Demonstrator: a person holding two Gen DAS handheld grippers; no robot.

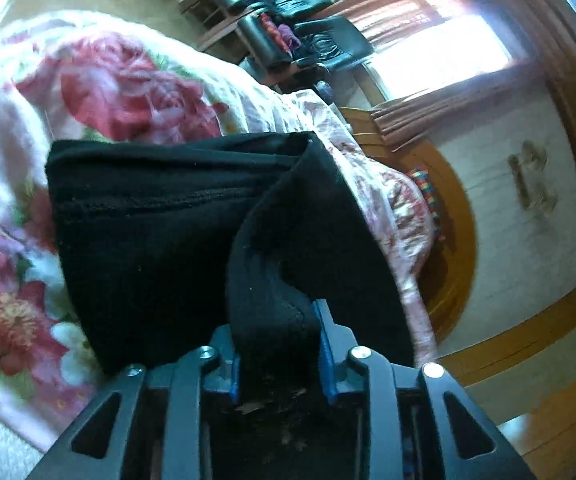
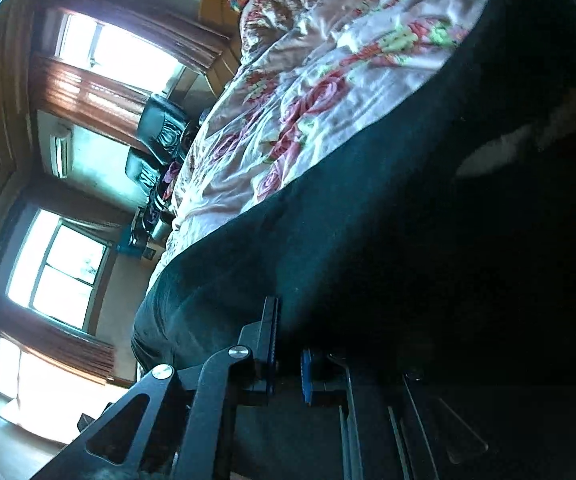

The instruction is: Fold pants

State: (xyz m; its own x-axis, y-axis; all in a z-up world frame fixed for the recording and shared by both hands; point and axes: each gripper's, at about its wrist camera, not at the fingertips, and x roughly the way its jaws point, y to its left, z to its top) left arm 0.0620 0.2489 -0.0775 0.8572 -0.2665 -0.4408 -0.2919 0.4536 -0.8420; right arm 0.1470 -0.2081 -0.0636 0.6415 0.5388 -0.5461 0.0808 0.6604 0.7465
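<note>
Left gripper (image 1: 278, 344) clamping a bunched fold of black pants (image 1: 160, 216) lying on the floral bedspread (image 1: 100, 88); right gripper (image 2: 288, 354) pinching pants edge — thick bunch risking slipping out, fold collapsing.

A bed cover (image 1: 128, 92) printed with large red and pink roses on white spreads across the near part of the scene, rumpled into folds further off. At the far end of the bed a curved wooden headboard (image 1: 452, 216) rises, with a small multicoloured chequered cloth (image 1: 428, 192) against it. To one side of the bed stand black leather armchairs (image 1: 328, 40), bright bits of clothing heaped on one seat. Behind them, reddish-brown curtains (image 2: 84, 96) frame bright windows (image 2: 128, 56). A white air conditioner (image 2: 62, 152) hangs on the pale wall between two windows.
</note>
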